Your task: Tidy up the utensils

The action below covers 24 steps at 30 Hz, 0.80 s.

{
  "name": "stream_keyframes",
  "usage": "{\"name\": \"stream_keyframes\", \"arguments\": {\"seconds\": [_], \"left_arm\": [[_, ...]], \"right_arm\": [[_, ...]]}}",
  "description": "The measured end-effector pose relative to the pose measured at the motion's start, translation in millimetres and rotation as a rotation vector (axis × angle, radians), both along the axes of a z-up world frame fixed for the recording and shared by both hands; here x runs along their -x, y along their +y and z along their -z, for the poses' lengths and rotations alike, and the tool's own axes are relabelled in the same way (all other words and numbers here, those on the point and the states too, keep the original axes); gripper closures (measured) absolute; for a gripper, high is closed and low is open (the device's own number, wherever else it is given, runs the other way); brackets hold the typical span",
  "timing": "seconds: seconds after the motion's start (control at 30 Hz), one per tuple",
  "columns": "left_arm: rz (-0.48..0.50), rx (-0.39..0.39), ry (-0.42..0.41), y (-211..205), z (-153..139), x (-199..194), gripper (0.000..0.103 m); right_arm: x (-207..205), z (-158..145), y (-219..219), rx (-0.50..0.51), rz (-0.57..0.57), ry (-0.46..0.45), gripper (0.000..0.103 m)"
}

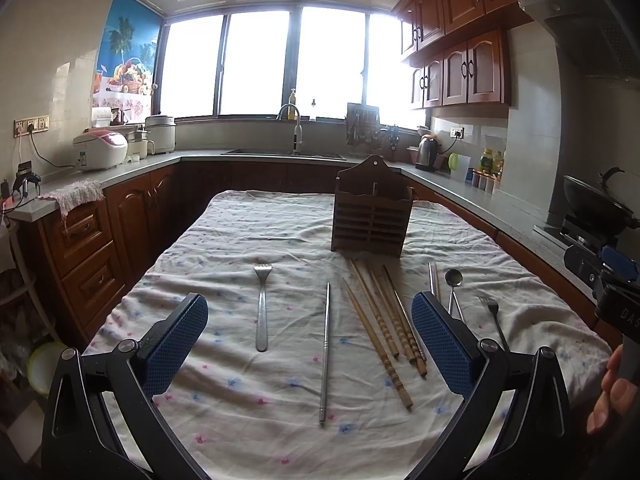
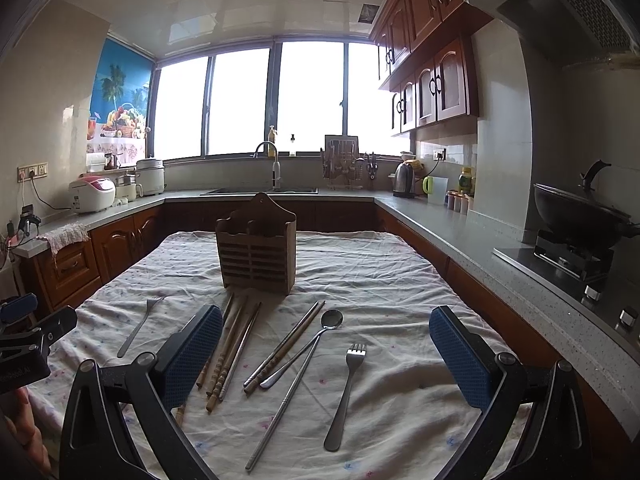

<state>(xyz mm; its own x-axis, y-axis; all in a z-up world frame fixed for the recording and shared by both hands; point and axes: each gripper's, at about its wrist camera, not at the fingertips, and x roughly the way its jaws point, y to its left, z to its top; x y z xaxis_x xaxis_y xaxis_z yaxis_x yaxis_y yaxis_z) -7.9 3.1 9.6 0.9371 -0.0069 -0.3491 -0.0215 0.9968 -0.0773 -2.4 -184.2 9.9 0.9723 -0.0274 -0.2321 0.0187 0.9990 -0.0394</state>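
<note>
A brown wooden utensil holder [image 1: 372, 210] [image 2: 257, 250] stands upright at the far middle of the cloth-covered table [image 1: 240, 240] [image 2: 400, 280]. Before it lie a fork [image 1: 262, 304], a metal chopstick [image 1: 325, 354], several wooden chopsticks [image 1: 384, 328] [image 2: 230, 348], a spoon [image 1: 453, 286] [image 2: 316, 340], a second fork [image 1: 493, 316] [image 2: 348, 392] and another metal chopstick [image 2: 286, 400]. My left gripper [image 1: 310, 340] is open and empty, above the near table edge. My right gripper [image 2: 326, 356] is open and empty, over the spoon and fork.
Kitchen counters [image 1: 160, 160] [image 2: 460, 224] wrap around the table, with a sink [image 1: 284, 154], rice cookers [image 1: 100, 148], a kettle [image 2: 404, 180] and a wok on the stove [image 2: 576, 216] at right. The other gripper shows at each view's edge [image 1: 612, 292] [image 2: 24, 340].
</note>
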Motion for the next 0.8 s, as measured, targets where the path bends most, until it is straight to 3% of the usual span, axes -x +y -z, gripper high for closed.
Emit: {"name": "stream_keyframes", "arguments": {"seconds": [0.8], "left_arm": [[-0.002, -0.013, 0.043, 0, -6, -21, 0.0]], "right_arm": [[-15, 0, -9, -0.048, -0.038, 0.025, 0.0]]}}
